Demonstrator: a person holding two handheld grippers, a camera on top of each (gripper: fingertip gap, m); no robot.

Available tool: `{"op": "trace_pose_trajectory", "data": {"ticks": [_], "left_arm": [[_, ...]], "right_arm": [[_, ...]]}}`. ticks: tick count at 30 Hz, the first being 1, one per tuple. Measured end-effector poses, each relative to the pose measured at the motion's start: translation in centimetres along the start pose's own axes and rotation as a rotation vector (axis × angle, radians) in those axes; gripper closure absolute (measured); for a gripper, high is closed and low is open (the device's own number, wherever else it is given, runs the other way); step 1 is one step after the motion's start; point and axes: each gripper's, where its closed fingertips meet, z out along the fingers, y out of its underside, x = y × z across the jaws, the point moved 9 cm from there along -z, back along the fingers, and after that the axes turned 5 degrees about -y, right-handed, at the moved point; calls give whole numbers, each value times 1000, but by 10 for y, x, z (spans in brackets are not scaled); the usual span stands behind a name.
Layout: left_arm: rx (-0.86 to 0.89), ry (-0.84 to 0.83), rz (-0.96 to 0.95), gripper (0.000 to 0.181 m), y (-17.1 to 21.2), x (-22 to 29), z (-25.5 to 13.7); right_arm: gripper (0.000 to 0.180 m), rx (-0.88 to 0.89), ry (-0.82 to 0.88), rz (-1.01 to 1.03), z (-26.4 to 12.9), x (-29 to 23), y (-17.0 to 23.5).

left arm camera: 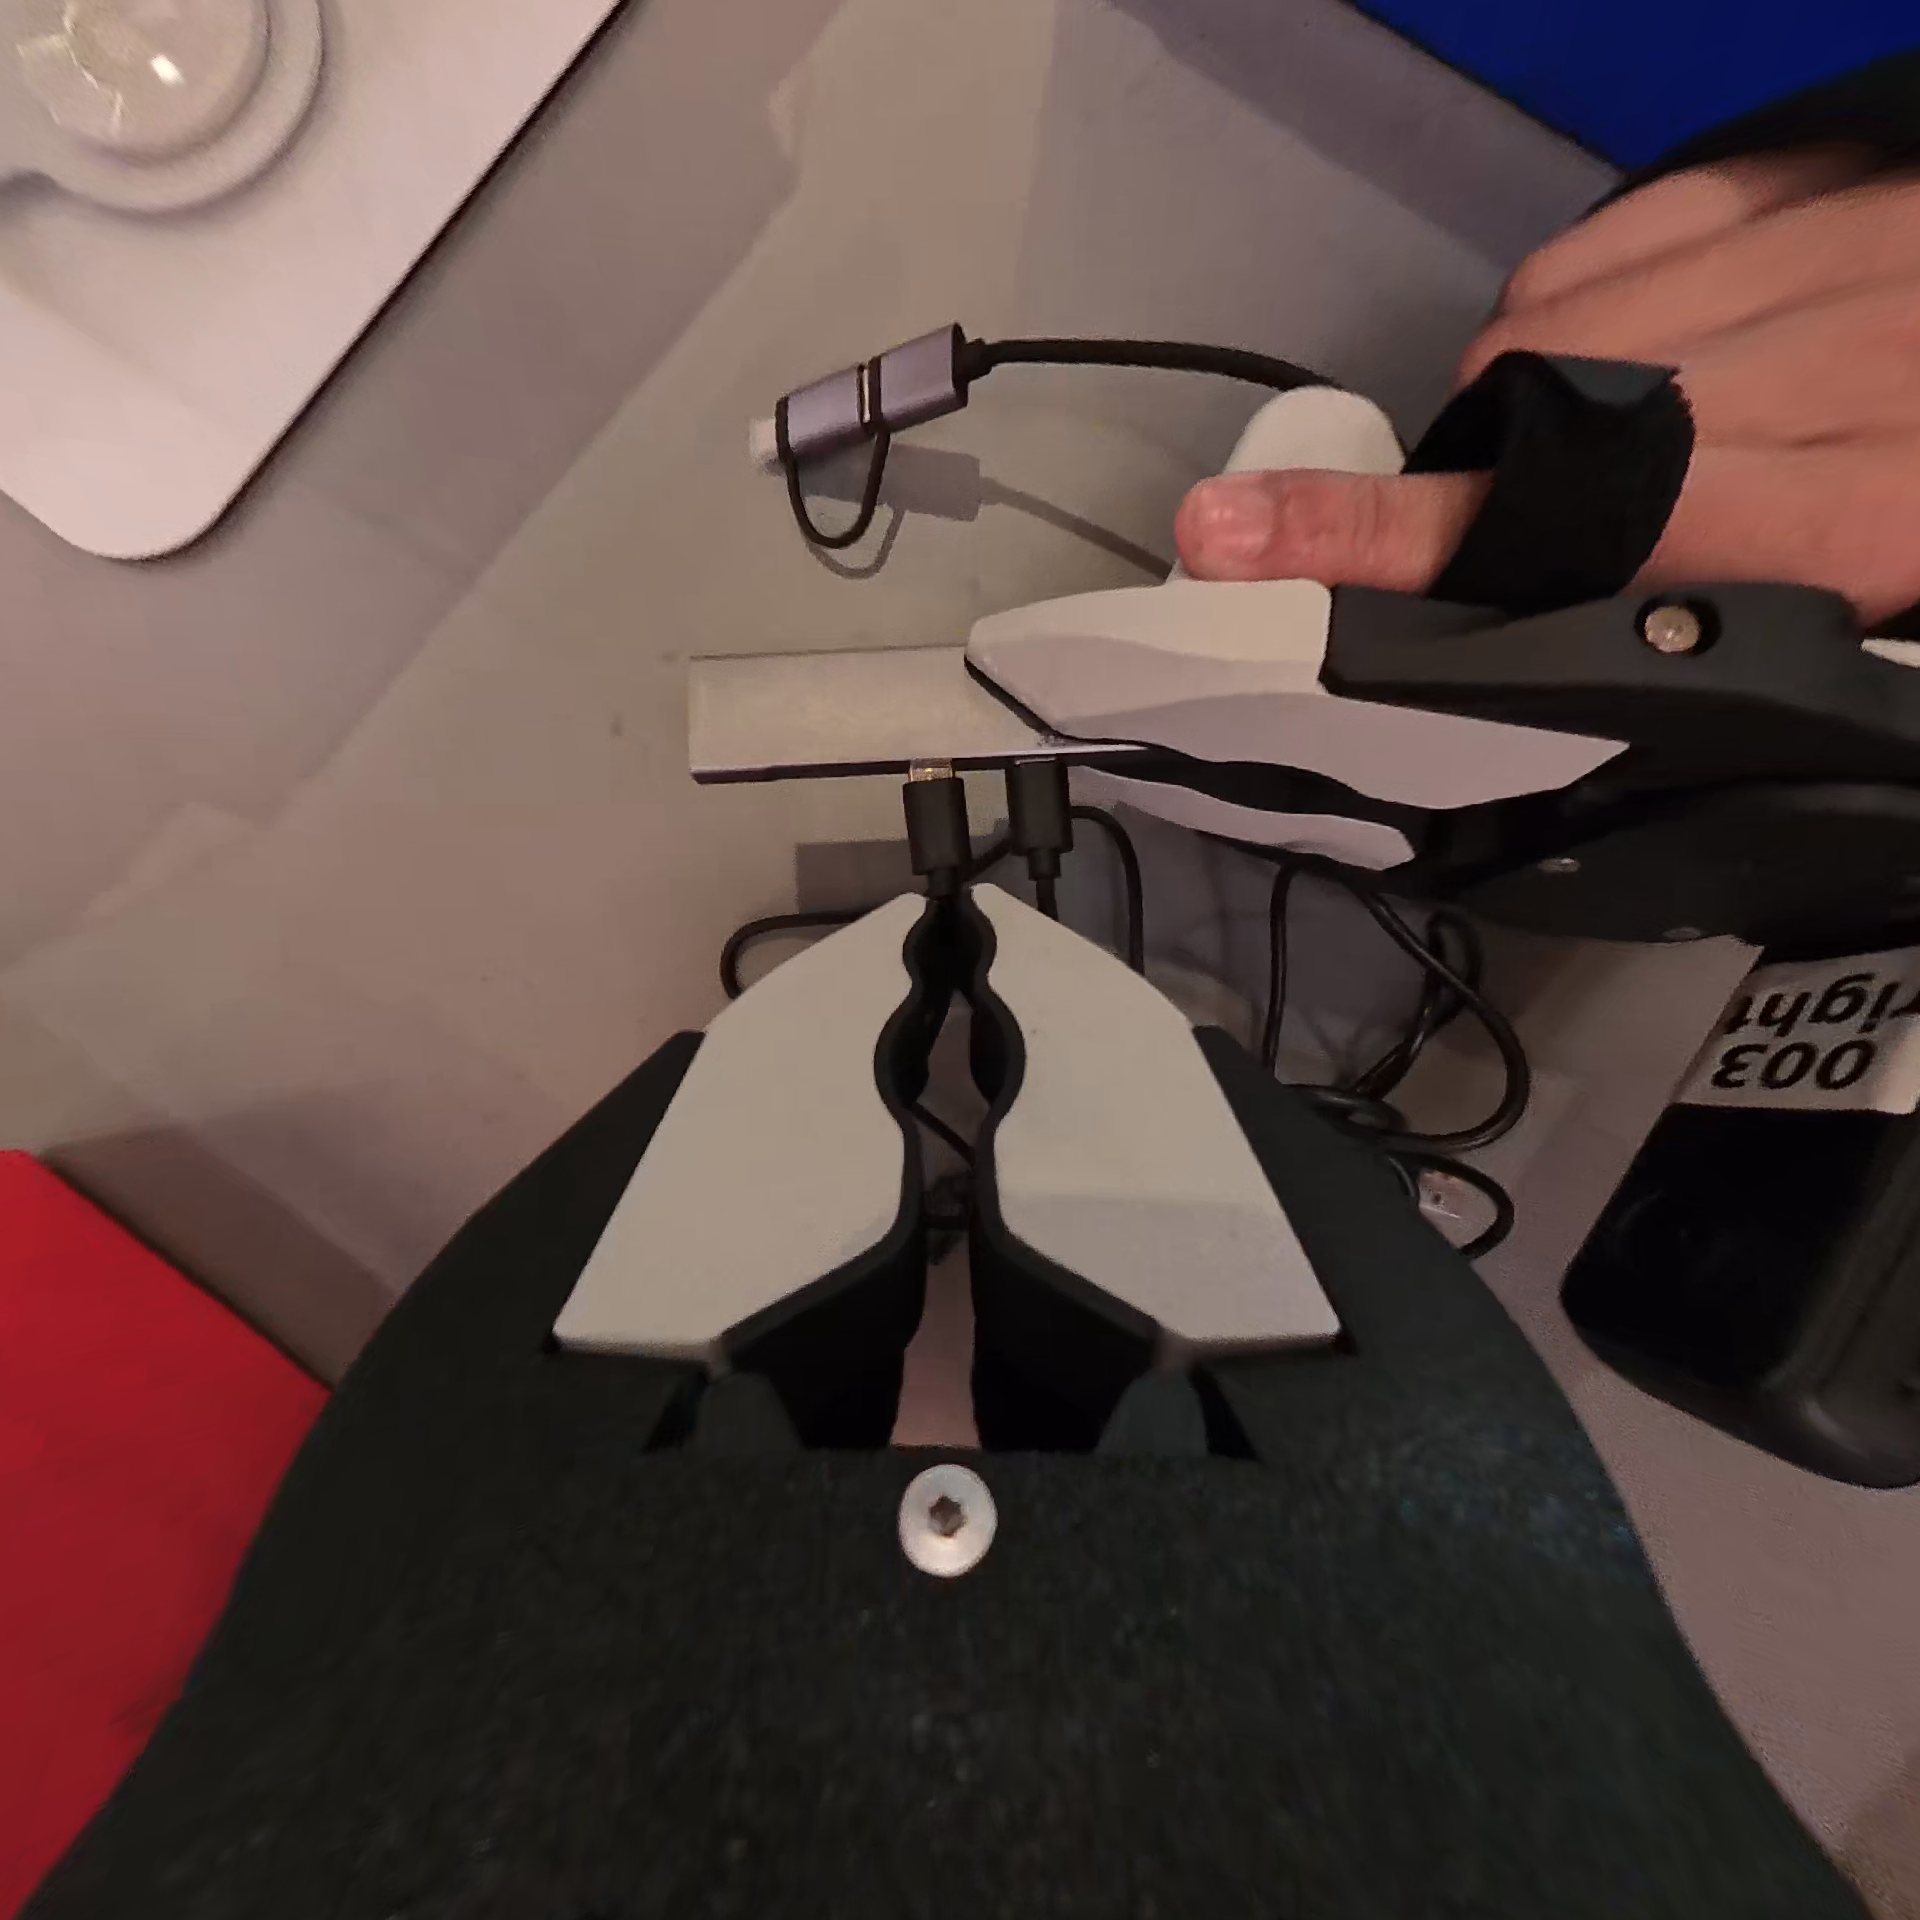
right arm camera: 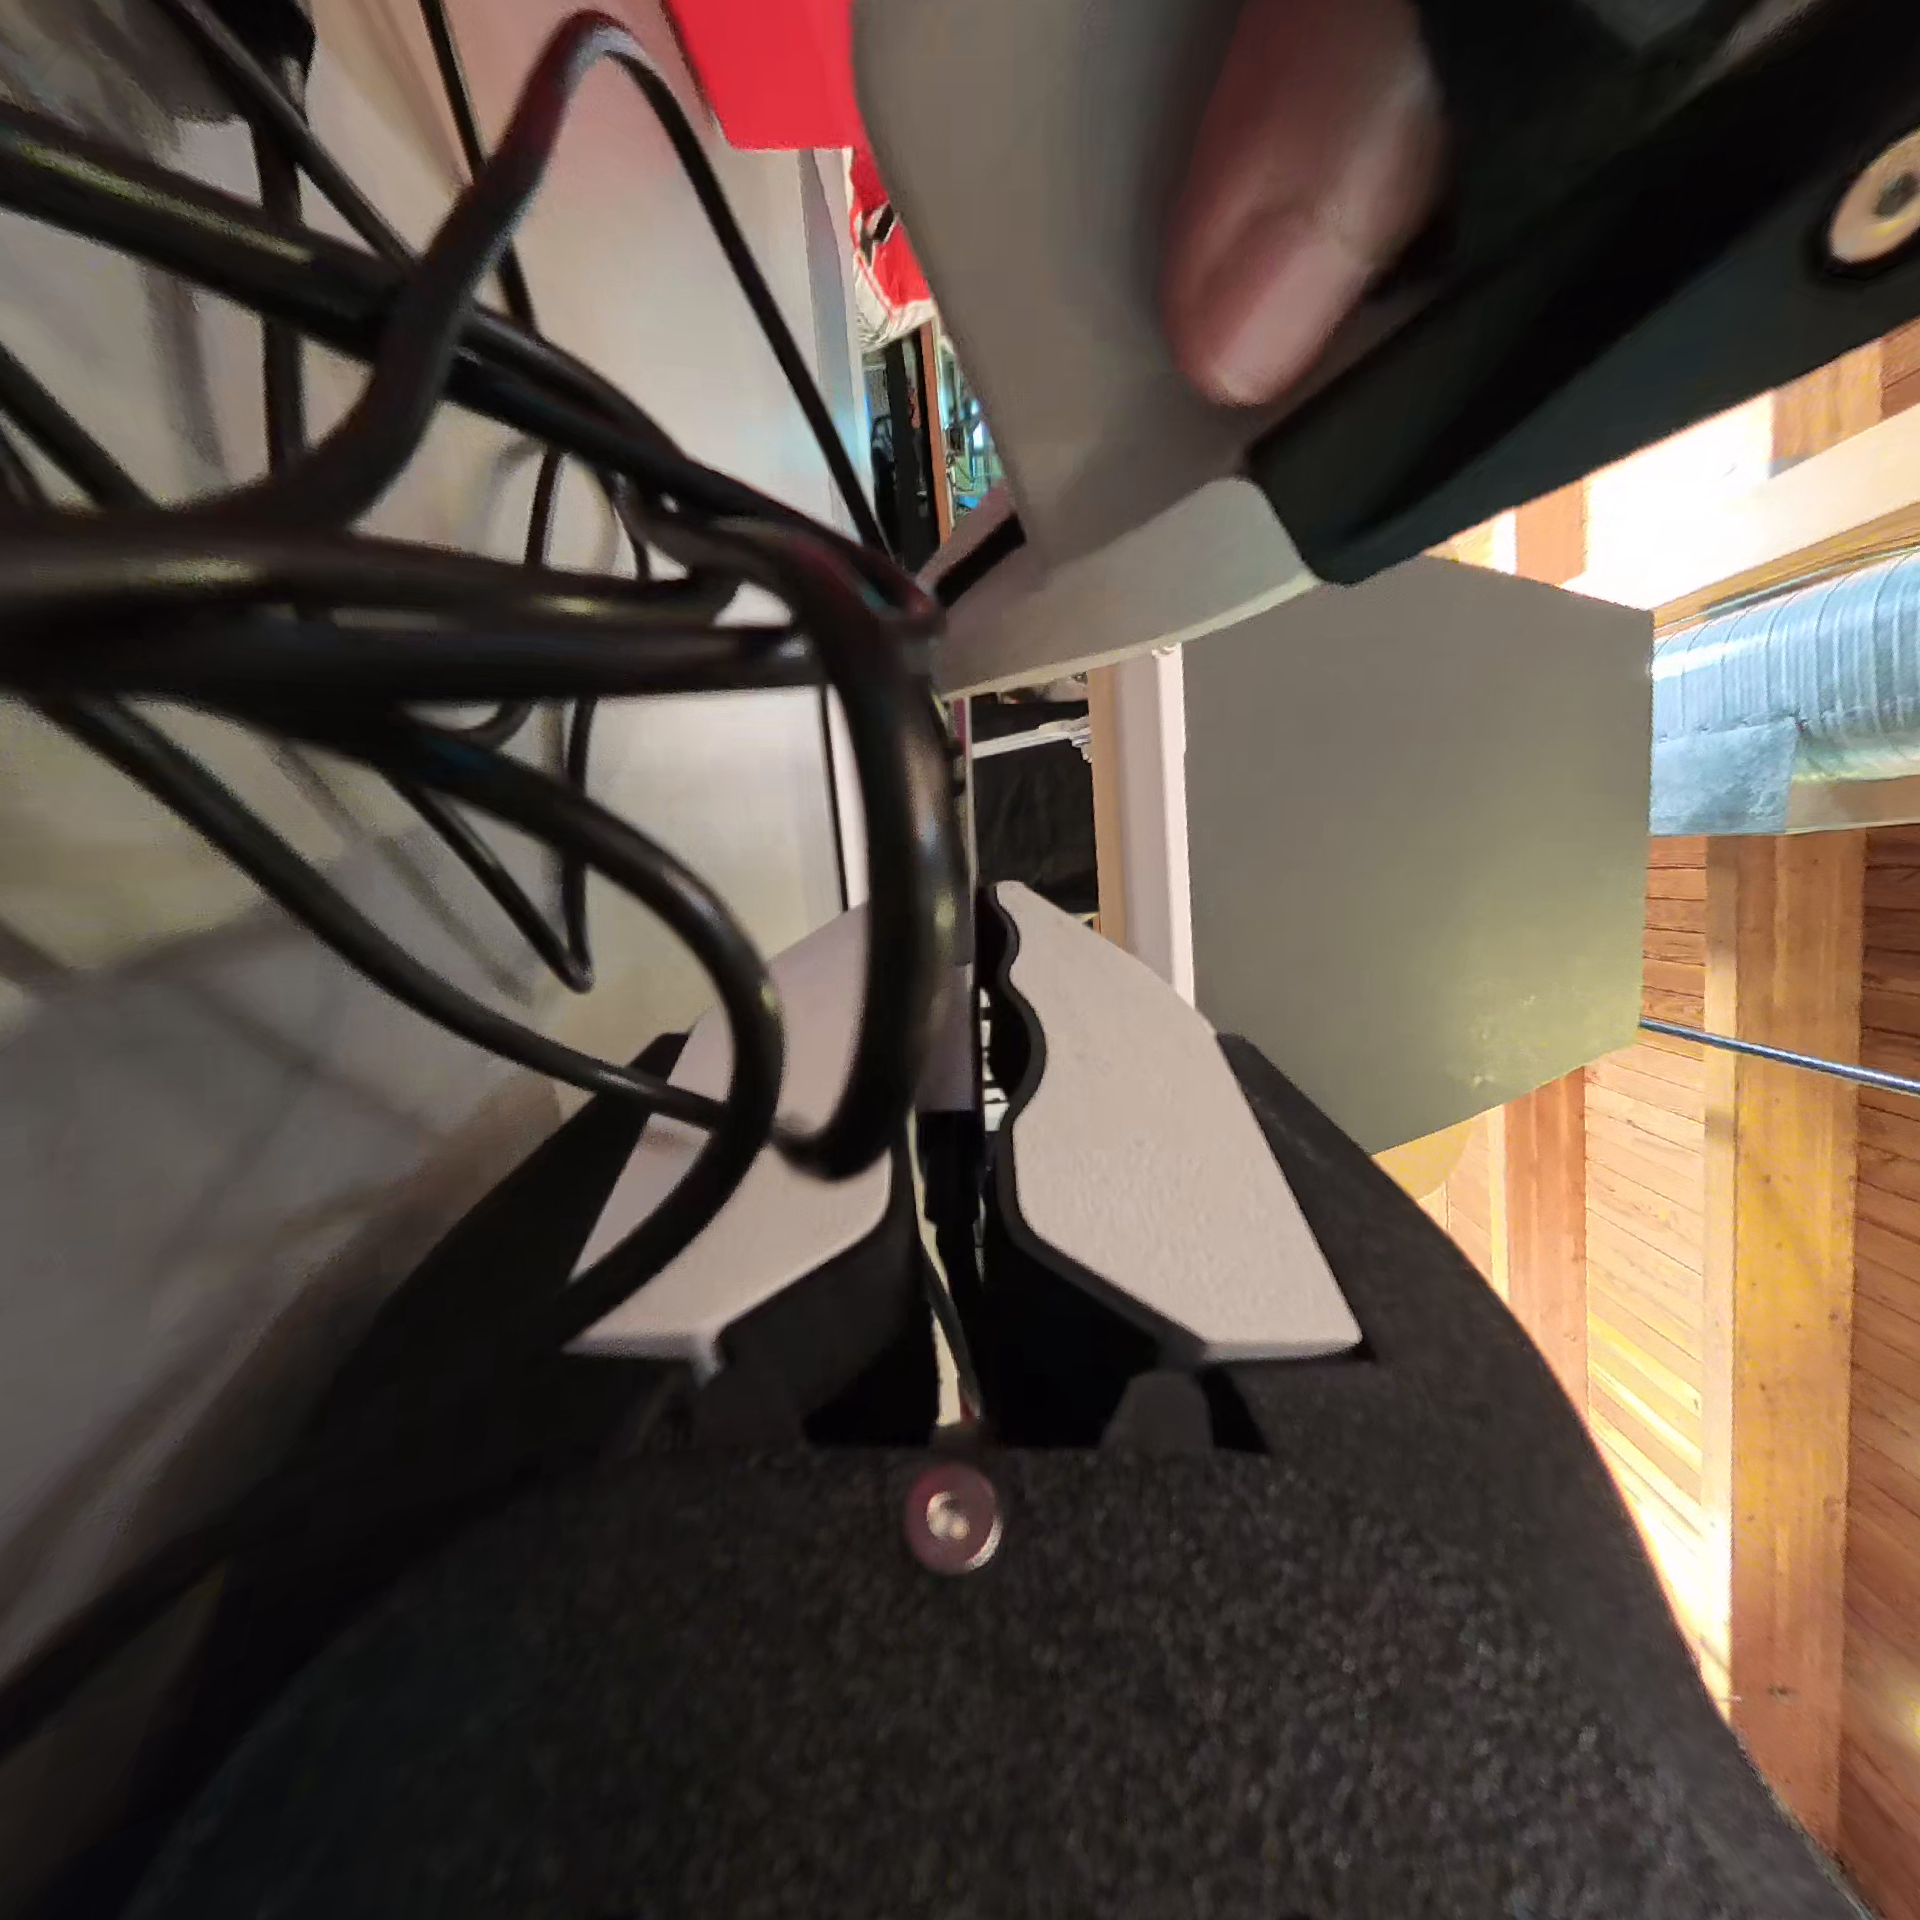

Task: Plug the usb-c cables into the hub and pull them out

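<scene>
A flat grey hub (left arm camera: 821,712) is held above the grey table. My right gripper (left arm camera: 1023,727) comes in from the right and is shut on the hub's right end. Two black USB-C plugs hang from the hub's near edge. The left plug (left arm camera: 935,826) shows its metal tip, partly out of its port. The right plug (left arm camera: 1039,810) sits fully in. My left gripper (left arm camera: 940,899) is shut on the left plug's cable just behind the plug. In the right wrist view my right gripper (right arm camera: 971,904) clamps the hub (right arm camera: 948,1039) edge-on, and the left gripper (right arm camera: 940,634) shows above.
The hub's own braided cable ends in a grey adapter (left arm camera: 873,400) behind it. Loose black cables (left arm camera: 1403,1039) lie tangled under the right gripper and fill the left of the right wrist view (right arm camera: 416,623). A white pack with a bulb (left arm camera: 156,94) lies far left. A red sheet (left arm camera: 114,1351) lies near left. Spacing between my two grippers at the tips: around 4 cm.
</scene>
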Motion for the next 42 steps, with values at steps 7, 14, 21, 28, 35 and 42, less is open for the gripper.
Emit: {"op": "trace_pose_trajectory", "data": {"ticks": [7, 14, 21, 28, 35, 42], "left_arm": [[74, 76, 92, 180, 4, -7, -10], [50, 86, 255, 180, 10, -7, -21], [133, 120, 193, 181, 12, -9, -23], [137, 106, 252, 180, 15, -6, -34], [128, 21, 174, 179, 10, 6, -37], [96, 3, 146, 180, 10, 12, -30]], "right_arm": [[172, 81, 44, -14, -5, 2, -1], [172, 149, 41, -22, -9, 0, -10], [172, 172, 73, -3, -15, 5, -11], [171, 228, 68, 6, -17, 6, -12], [165, 198, 106, 58, -16, 12, -6], [171, 103, 57, -2, -8, 5, -2]]}}
